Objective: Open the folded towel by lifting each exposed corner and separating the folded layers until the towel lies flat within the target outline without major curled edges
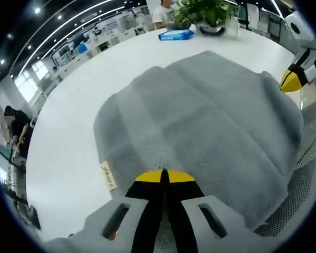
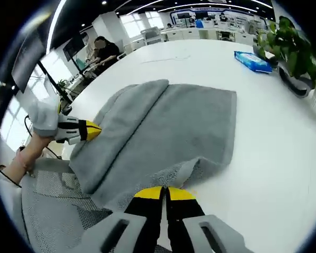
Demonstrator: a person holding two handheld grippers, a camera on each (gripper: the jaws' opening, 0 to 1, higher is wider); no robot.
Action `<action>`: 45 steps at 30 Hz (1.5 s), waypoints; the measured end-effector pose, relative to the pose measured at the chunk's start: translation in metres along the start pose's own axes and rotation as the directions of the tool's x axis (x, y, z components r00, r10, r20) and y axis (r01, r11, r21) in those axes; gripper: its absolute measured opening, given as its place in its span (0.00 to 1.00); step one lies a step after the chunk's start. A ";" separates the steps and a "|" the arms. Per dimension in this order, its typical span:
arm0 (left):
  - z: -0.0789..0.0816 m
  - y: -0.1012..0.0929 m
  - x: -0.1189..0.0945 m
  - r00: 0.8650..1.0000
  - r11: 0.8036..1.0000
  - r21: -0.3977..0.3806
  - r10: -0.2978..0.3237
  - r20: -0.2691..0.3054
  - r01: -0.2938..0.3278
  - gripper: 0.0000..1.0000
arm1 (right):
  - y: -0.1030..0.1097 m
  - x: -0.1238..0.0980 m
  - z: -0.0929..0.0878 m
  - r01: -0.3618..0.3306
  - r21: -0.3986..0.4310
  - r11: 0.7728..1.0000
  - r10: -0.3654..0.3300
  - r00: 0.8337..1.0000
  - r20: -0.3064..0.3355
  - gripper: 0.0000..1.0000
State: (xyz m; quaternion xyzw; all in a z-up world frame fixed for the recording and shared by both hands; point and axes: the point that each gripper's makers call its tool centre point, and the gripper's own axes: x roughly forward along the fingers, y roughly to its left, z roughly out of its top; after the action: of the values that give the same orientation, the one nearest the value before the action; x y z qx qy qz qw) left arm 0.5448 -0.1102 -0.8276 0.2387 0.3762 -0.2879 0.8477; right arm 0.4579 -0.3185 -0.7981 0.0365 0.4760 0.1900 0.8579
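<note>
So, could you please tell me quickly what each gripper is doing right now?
Left gripper: closed on the towel at its near edge.
Right gripper: closed, pinching a lifted corner of the towel.

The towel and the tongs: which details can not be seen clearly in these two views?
- Label on the towel, left gripper view: the print on the label is too small to read.
- Target outline: the towel covers the table where it would be.
- Blue pack: its text is too small.
- Right tongs: how much cloth they pinch is hidden under the tips.
</note>
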 end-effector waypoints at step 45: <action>0.000 0.000 0.001 1.000 1.000 0.001 -0.002 0.005 0.002 0.00 | -0.021 -0.044 -0.074 0.063 0.050 0.997 -0.052 0.979 -0.197 0.00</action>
State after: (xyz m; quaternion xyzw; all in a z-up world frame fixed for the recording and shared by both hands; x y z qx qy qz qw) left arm 0.5449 -0.1107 -0.8282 0.2380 0.3741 -0.2895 0.8483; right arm 0.3822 -0.3628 -0.8080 0.0279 0.5641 0.1542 0.8107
